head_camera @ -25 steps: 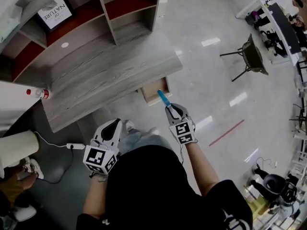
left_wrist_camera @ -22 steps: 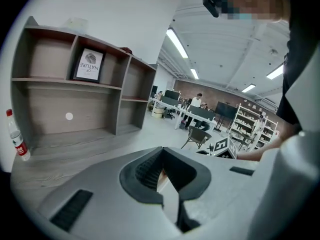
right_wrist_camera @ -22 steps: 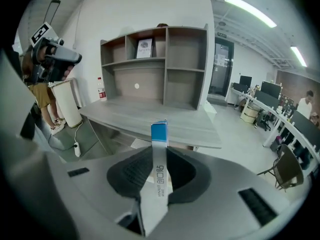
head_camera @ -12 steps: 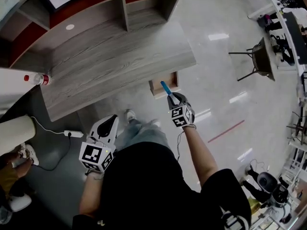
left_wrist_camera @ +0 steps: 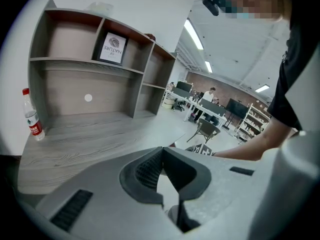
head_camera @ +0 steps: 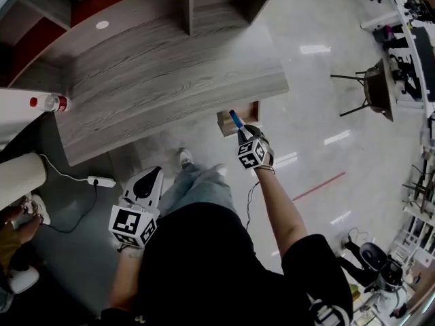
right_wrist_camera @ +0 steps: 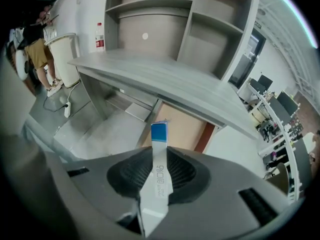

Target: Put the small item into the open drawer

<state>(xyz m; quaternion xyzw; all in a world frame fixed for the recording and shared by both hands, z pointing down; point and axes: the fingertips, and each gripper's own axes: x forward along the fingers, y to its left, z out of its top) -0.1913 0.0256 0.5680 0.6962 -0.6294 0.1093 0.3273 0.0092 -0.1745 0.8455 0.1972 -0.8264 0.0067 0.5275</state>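
Observation:
The small item (head_camera: 235, 119) is a slim white box with a blue end. My right gripper (head_camera: 241, 132) is shut on it, and the blue end sticks out ahead of the jaws. The open drawer (head_camera: 225, 123) juts from under the grey desk (head_camera: 170, 80), and the box's tip hangs over its front edge. In the right gripper view the box (right_wrist_camera: 160, 171) points at the drawer's tan floor (right_wrist_camera: 184, 126) from between the jaws of that gripper (right_wrist_camera: 159, 159). My left gripper (head_camera: 148, 185) hangs low at the person's left side, shut and holding nothing (left_wrist_camera: 161, 151).
A water bottle (head_camera: 47, 102) stands on the desk's left end. A shelf unit (head_camera: 190, 5) rises at the desk's back. A power strip (head_camera: 100, 180) lies on the floor at the left. A chair (head_camera: 377, 90) stands far right on the shiny floor.
The right arm has stretched forward, carrying the box from in front of the drawer to over its front edge. The left gripper has stayed low at the side.

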